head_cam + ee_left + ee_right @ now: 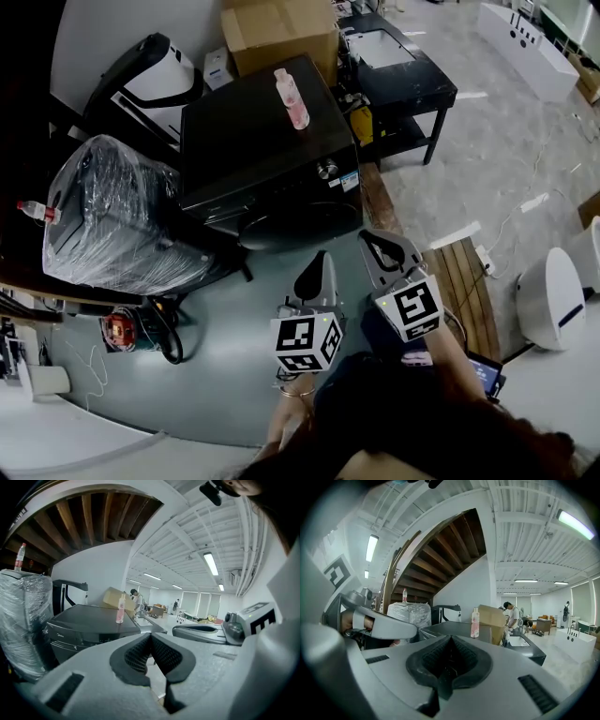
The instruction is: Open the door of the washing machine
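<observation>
The black washing machine stands ahead of me, its round front door closed, and a pink bottle stands upright on its top. Both grippers hover side by side in front of the door, apart from it. My left gripper is shut and holds nothing. My right gripper, a little closer to the machine's right front corner, is also shut and holds nothing. In the left gripper view the pads meet at the tip, with the machine beyond. The right gripper view shows its pads closed, the bottle ahead.
A plastic-wrapped appliance stands left of the machine and a cardboard box behind it. A black table with a sink is at the right rear. Wooden boards and a white round device lie right; a red cable reel lies left.
</observation>
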Motion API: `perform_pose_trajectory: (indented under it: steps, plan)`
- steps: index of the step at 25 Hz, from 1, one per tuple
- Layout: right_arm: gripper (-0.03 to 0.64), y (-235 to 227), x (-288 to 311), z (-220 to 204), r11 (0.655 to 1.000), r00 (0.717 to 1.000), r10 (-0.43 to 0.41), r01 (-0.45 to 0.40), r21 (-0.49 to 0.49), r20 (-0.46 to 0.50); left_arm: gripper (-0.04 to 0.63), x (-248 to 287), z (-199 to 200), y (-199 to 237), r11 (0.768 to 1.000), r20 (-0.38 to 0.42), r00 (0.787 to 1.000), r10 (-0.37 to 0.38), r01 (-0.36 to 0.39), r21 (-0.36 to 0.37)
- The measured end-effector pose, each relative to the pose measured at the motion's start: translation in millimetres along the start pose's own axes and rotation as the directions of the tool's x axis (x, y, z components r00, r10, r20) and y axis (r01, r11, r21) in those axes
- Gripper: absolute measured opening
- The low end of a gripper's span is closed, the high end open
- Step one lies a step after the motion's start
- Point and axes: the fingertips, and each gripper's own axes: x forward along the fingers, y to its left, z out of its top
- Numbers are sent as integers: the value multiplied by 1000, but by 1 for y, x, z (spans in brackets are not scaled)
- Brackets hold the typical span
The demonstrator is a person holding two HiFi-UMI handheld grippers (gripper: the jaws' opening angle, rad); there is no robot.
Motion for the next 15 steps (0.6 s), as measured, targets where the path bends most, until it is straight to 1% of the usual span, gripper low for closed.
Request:
perform_pose_trajectory:
  steps: [4, 8, 15]
  plan:
    - [0, -18, 24, -11, 999, 999, 44, -44, -6, -30, 12, 30, -8, 14, 998, -8, 999, 53, -53, -26]
    - [0, -34, 48, -25, 996, 994, 91, -92, -13, -56, 12, 55, -15, 22, 995, -4, 996, 85, -85, -59]
    - [0, -55, 85, -55, 986, 982, 163, -166, -20, -95, 13, 86, -31, 33, 989, -15, 990, 137, -138, -57]
